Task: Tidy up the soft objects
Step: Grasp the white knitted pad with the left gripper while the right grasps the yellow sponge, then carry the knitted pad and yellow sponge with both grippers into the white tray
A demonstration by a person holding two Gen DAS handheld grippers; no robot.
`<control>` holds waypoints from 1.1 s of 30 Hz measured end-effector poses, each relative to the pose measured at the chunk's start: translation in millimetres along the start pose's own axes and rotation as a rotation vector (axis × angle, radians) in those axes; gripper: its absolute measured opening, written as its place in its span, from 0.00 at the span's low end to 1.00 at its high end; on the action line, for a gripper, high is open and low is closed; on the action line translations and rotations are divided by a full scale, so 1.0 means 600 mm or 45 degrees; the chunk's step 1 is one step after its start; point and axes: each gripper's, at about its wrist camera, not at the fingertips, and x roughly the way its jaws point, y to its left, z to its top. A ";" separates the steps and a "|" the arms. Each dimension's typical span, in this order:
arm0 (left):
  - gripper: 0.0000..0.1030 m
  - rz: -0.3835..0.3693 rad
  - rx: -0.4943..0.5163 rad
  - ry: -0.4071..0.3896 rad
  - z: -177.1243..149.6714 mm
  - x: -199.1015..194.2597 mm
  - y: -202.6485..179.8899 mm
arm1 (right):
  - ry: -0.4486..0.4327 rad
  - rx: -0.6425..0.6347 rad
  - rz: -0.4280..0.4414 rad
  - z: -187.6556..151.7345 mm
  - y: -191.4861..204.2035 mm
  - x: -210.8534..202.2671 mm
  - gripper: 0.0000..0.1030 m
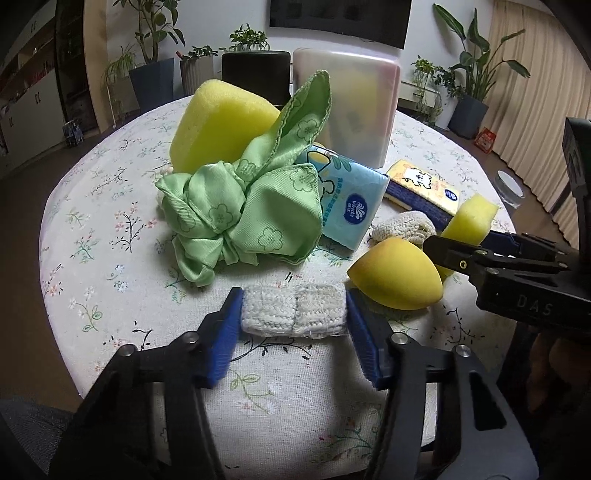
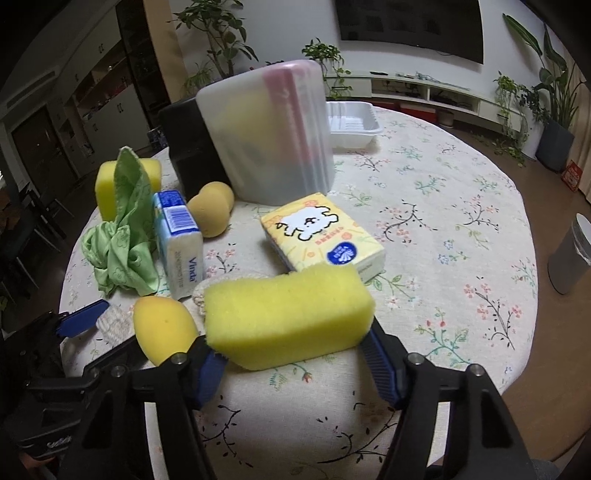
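A round table (image 2: pixel 443 206) under a cream cloth printed with small flowers fills both views. The left gripper (image 1: pixel 294 314) has its 2 blue pads pressed against the ends of a white knitted pad (image 1: pixel 294 312) near the table's front edge. The right gripper (image 2: pixel 291 343) clamps a yellow sponge (image 2: pixel 288 315) between its fingers, just above the cloth.

Behind the knitted pad lies a crumpled green cloth (image 1: pixel 240 210), touching a large yellow sponge (image 1: pixel 221 129) and a blue tissue pack (image 1: pixel 347 206). A yellow tissue pack (image 2: pixel 321 232) lies flat near the middle, with a frosted bin (image 2: pixel 269 136) standing behind it and a black box (image 2: pixel 188 155) beside that. A yellow egg-shaped sponge (image 1: pixel 397 277) sits right of the knitted pad. A white tray (image 2: pixel 351 123) rests at the far edge.

The room has potted plants (image 1: pixel 476 74), a dark wall screen (image 2: pixel 410 26), beige curtains (image 1: pixel 535 74) and a low white shelf (image 2: pixel 436 90).
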 end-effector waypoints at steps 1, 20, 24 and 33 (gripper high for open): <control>0.51 -0.009 -0.009 -0.004 0.000 -0.001 0.002 | -0.004 -0.002 0.006 -0.001 0.001 -0.002 0.66; 0.49 -0.049 -0.048 -0.080 0.025 -0.053 0.030 | -0.075 0.021 0.025 0.004 -0.010 -0.050 0.63; 0.49 -0.022 -0.083 -0.096 0.035 -0.069 0.058 | -0.074 0.050 0.012 0.008 -0.024 -0.066 0.63; 0.49 0.038 -0.198 -0.167 0.119 -0.099 0.169 | -0.136 0.125 -0.107 0.061 -0.109 -0.114 0.63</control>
